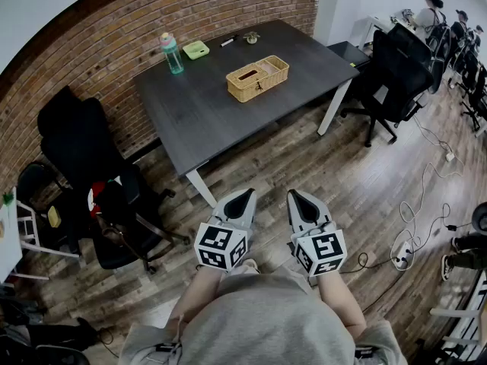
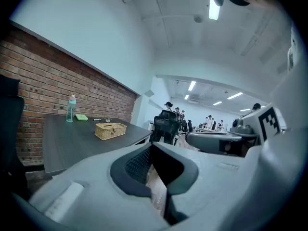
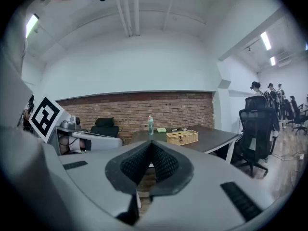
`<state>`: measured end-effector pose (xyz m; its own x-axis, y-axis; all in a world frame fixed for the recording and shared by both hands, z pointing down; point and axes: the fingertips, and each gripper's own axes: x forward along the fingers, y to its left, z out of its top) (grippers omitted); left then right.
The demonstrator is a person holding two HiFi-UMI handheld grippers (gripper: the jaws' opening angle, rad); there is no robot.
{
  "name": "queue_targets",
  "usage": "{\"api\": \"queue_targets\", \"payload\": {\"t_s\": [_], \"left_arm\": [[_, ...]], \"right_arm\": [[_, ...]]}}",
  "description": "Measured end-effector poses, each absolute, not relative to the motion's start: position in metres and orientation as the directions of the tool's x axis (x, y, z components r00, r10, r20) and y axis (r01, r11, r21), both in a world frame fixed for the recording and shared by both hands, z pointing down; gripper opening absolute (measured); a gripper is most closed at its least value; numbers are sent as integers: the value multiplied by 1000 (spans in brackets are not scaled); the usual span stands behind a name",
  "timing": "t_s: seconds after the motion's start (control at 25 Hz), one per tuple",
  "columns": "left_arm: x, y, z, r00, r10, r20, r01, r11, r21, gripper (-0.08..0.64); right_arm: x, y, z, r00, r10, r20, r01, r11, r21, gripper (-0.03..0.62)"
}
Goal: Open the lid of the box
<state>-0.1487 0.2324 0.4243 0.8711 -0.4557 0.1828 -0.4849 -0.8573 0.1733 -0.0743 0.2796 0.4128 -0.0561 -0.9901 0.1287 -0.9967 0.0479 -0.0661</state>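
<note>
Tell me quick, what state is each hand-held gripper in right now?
Left hand-held gripper: closed, holding nothing.
Right hand-held gripper: closed, holding nothing.

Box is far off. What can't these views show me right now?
- Wicker box lid catch: too small in every view.
- Small object near the table's brick-wall edge: too small to identify, head view.
- Space under the table: mostly blocked by the left tool's body, left gripper view.
</note>
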Motion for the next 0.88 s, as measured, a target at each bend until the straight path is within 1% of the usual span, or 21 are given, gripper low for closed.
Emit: {"api": "queue_targets", "payload": {"t_s": [0.24,0.88], "left_arm": [[-149,239,419,875,-458,158,-482,-854,194,17],[-158,229,427,888,-428,170,-456,-868,198,18]], "right_arm": [[-76,285,412,-61,-990,126,-997,54,-63,2],[-87,277,422,-36,-988,150,-995,21,-101,2]]}}
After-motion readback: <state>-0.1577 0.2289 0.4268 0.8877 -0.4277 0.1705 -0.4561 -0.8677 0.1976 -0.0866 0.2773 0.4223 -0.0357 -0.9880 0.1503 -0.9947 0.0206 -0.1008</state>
